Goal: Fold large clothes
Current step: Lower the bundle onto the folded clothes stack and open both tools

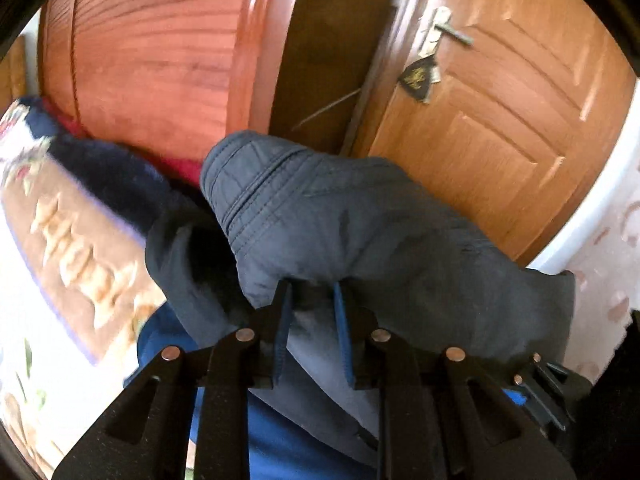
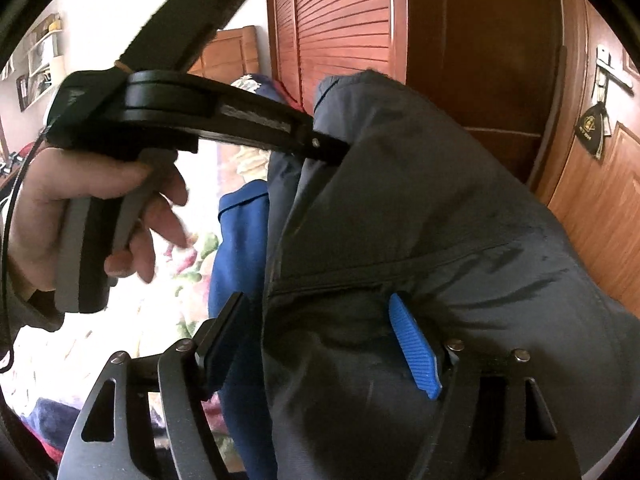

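A dark grey padded jacket [image 1: 360, 216] is bunched up in front of both grippers, its stitched edge rolled over on top. In the left wrist view my left gripper [image 1: 313, 312] has its blue pads [image 1: 285, 320] a little apart, with a flat strip of jacket fabric lying between them. From the right wrist view, the left gripper [image 2: 332, 150] reaches into the jacket [image 2: 440, 220] from the left, held by a hand [image 2: 80, 208]. My right gripper [image 2: 316, 300] stands wide open around a thick fold. Its right blue pad [image 2: 416, 344] rests against the cloth and its left finger stays clear.
A blue garment [image 1: 280, 432] lies under the jacket on a flowered bed cover [image 1: 24, 320]. Dark blue and red clothes [image 1: 116, 168] are piled at the left. Behind stand a louvred wooden wardrobe [image 1: 152, 48] and a wooden door [image 1: 500, 128] with a handle.
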The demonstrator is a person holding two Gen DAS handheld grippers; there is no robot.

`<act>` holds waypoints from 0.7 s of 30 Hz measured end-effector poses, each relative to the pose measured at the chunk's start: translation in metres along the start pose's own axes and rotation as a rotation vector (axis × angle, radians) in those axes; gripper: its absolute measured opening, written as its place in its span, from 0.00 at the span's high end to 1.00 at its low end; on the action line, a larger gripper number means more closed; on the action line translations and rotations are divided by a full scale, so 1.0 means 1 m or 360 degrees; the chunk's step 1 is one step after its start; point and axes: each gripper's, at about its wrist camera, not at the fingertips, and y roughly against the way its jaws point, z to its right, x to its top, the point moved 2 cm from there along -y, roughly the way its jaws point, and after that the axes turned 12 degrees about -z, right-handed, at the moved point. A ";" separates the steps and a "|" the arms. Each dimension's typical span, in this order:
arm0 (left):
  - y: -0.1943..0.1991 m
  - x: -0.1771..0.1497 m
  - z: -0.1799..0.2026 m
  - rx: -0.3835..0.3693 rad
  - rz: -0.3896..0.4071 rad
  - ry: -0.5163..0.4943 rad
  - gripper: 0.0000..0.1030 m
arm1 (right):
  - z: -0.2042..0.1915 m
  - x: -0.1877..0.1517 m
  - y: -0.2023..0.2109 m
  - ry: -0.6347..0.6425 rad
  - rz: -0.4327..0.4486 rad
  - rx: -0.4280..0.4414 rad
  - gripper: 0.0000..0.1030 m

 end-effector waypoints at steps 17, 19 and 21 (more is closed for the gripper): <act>-0.010 -0.009 0.004 0.0409 -0.0027 -0.0210 0.95 | 0.148 -0.037 0.098 -0.0465 0.0232 -0.0347 0.26; -0.009 -0.013 0.000 0.0418 -0.0023 -0.0216 0.95 | 0.175 -0.045 0.080 -0.0531 0.0124 -0.0386 0.26; -0.006 -0.016 -0.001 0.0416 -0.0011 -0.0220 0.96 | 0.187 -0.051 0.053 -0.0586 0.0017 -0.0321 0.26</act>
